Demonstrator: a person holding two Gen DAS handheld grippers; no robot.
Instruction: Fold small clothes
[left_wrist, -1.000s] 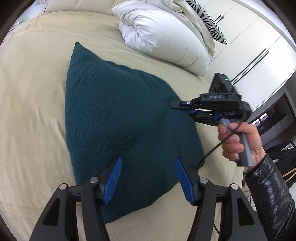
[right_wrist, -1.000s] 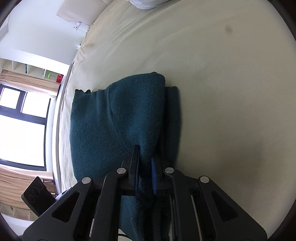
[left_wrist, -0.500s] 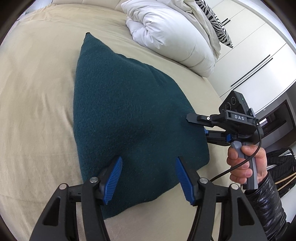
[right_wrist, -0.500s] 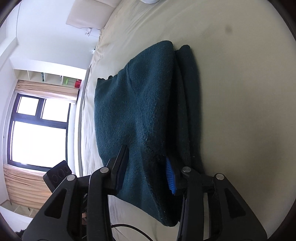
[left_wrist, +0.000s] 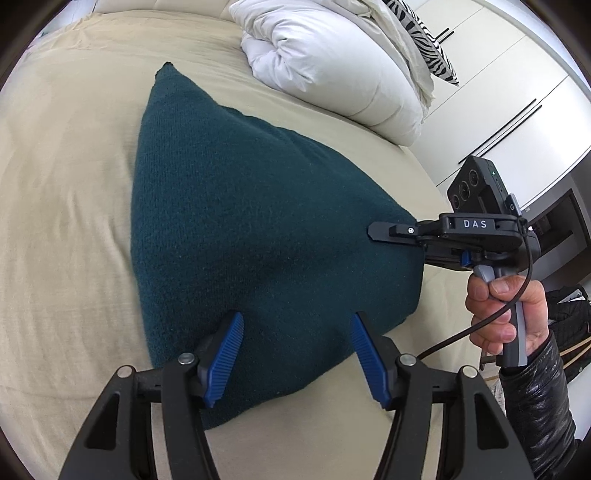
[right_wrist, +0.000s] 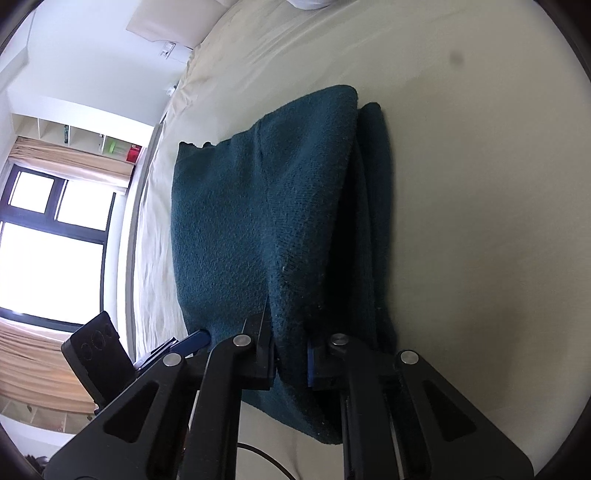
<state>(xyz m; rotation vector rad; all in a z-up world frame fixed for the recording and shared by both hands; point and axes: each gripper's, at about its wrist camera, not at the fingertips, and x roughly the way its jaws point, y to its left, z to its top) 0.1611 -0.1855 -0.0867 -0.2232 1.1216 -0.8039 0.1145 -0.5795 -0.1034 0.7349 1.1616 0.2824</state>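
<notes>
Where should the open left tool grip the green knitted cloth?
Probably the near corner of the green knitted cloth, just ahead of the left tool. Come in low from the near side: there the edge lies free on the bed sheet.

Between and ahead of our left gripper's fingers lies the knit garment on the bed; our right gripper pinches its right edge; duvet beyond.
</notes>
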